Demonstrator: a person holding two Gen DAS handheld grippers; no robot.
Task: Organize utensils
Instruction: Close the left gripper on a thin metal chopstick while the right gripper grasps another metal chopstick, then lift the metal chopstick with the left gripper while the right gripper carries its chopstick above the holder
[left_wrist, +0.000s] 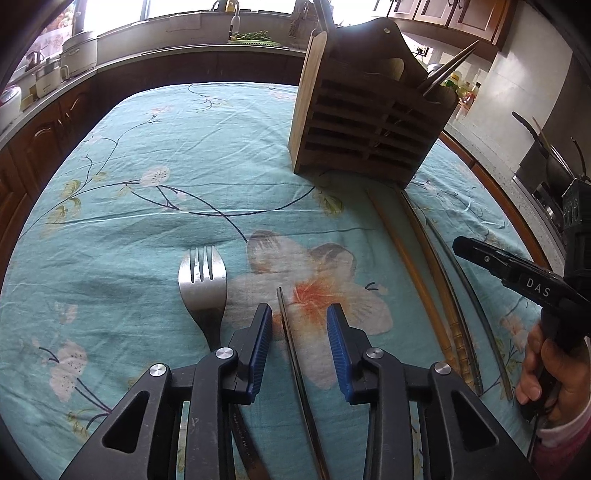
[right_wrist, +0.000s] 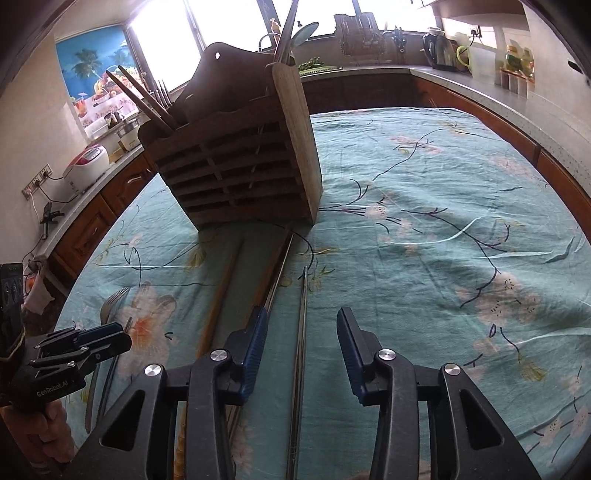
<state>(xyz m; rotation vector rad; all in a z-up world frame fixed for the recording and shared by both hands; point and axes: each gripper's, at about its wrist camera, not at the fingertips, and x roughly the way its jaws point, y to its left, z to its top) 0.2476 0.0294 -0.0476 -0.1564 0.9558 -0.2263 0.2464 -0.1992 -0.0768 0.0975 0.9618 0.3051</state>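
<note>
Steel fork and chopsticks lie flat before upright wooden holder.

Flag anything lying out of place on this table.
A fork and several chopsticks lie loose on the floral tablecloth instead of standing in the wooden utensil holder. Nothing looks spilled or broken.

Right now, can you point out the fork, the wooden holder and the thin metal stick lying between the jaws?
fork (left_wrist: 201, 282): left wrist view, on its broad head below the tines.
wooden utensil holder (left_wrist: 360, 129): left wrist view, on its slatted front.
metal chopstick (left_wrist: 286, 325): left wrist view, on its shaft between the jaws.
</note>
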